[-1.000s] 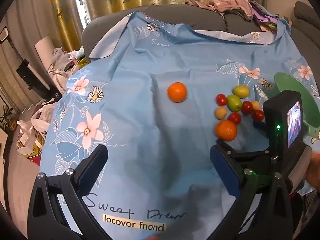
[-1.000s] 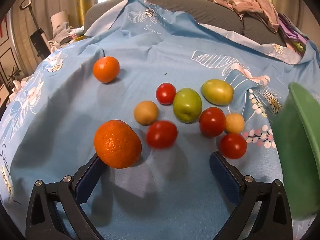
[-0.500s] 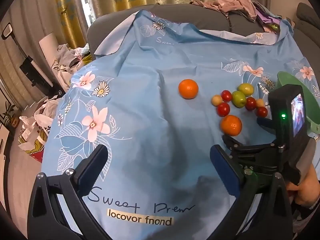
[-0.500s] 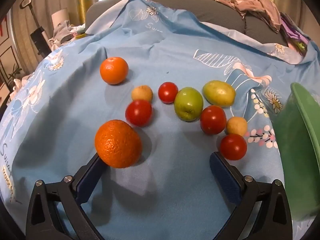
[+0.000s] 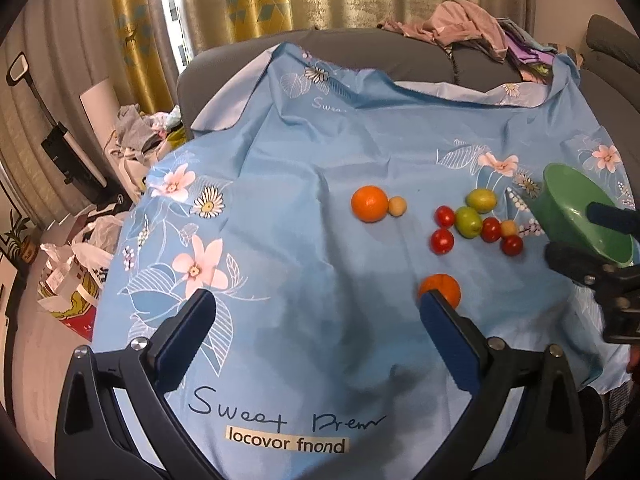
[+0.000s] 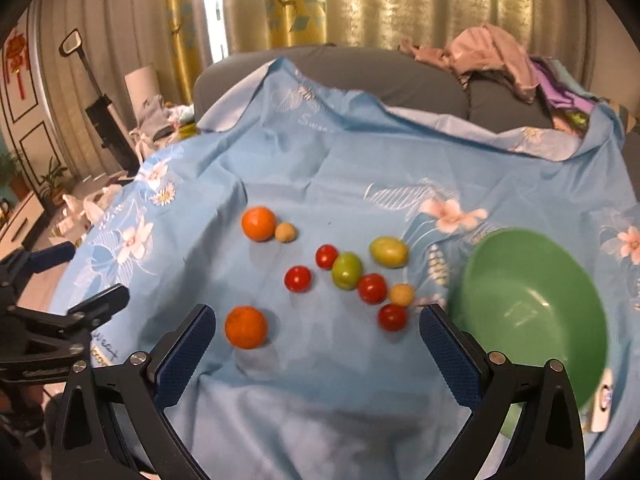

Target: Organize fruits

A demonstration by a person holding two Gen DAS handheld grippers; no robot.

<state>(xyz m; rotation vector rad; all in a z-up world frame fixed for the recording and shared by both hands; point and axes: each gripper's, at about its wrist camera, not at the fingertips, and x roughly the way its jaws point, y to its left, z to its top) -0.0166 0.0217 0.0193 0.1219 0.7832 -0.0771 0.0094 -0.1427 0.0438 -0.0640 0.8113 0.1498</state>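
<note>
right gripper (image 6: 316,344) wide open, empty, pulled back since earlier; near orange (image 6: 245,327) now ahead of its left finger, apart | small tan fruit (image 6: 285,232) now touching far orange (image 6: 259,223) | left gripper (image 5: 316,340) open; green bowl (image 6: 532,304) blurred, right

A: What moved around the far orange (image 6: 259,223)?

B: The small tan fruit (image 6: 285,232). A second ago it sat in the cluster beside a red tomato; now it touches the far orange on its right side.

A: And that tomato (image 6: 297,278)?

B: It has shifted too and now lies apart from the cluster, between the far orange and the near orange (image 6: 245,327).

A: The grippers?

B: The right gripper (image 6: 316,350) has pulled back; the near orange no longer rests against its left finger. The green bowl (image 6: 532,280) now shows its whole inside. The left gripper (image 5: 316,332) has also drawn back from the far orange.
</note>
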